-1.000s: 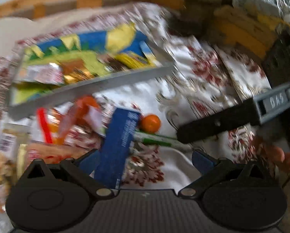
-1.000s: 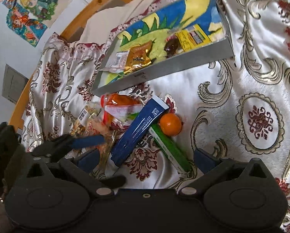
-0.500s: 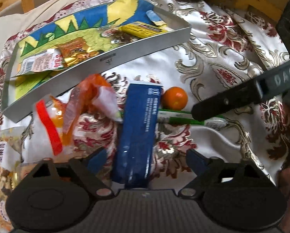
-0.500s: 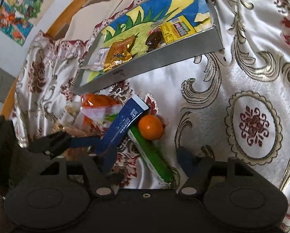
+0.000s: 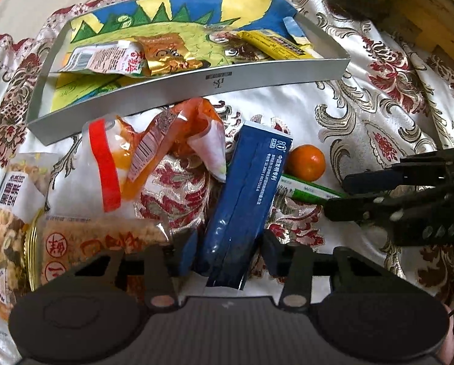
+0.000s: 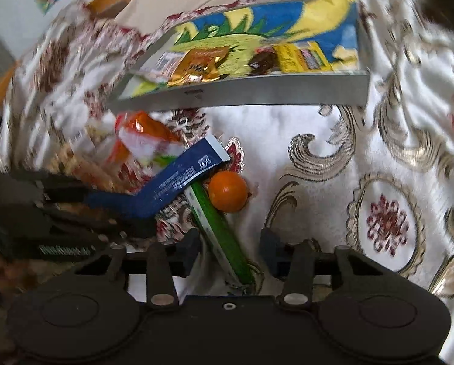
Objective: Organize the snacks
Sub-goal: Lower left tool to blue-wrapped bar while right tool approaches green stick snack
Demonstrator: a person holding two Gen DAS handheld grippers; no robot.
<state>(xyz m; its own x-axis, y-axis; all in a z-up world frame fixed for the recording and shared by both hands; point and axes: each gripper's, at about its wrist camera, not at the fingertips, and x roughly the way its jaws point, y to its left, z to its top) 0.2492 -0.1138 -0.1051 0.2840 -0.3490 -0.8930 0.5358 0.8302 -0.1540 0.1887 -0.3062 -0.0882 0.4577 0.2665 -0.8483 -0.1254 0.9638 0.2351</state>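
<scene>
1. Your cloth (image 5: 363,127) covers the whole work surface: white satin with red and gold scrollwork.
2. Your tray (image 5: 227,80) lies at the far side of it, a shallow grey-walled box with a blue, green and yellow picture on its floor. In it are a white-and-red packet (image 5: 105,60), a gold packet (image 5: 166,56), a dark sweet (image 5: 242,50) and a yellow packet (image 5: 275,47).
3. Your loose snacks lie on the cloth just in front of the tray wall: a nut bag (image 5: 11,213) and a rice-cracker pack (image 5: 99,240) at the left, then an orange bag (image 5: 172,140).
4. Your blue pack (image 5: 245,200) lies between the orange bag and the orange (image 5: 306,162), its near end between the fingers of your left gripper (image 5: 227,251). Those jaws have just been closing and stand about a third open; the left pad is at the pack's edge, the right pad shows a gap, so you have no grip yet.
5. Your green stick (image 6: 221,234) runs under the blue pack and touches the orange. Its near end sits between the fingers of your right gripper (image 6: 228,251), which have also just been closing; both pads are apart from it.
</scene>
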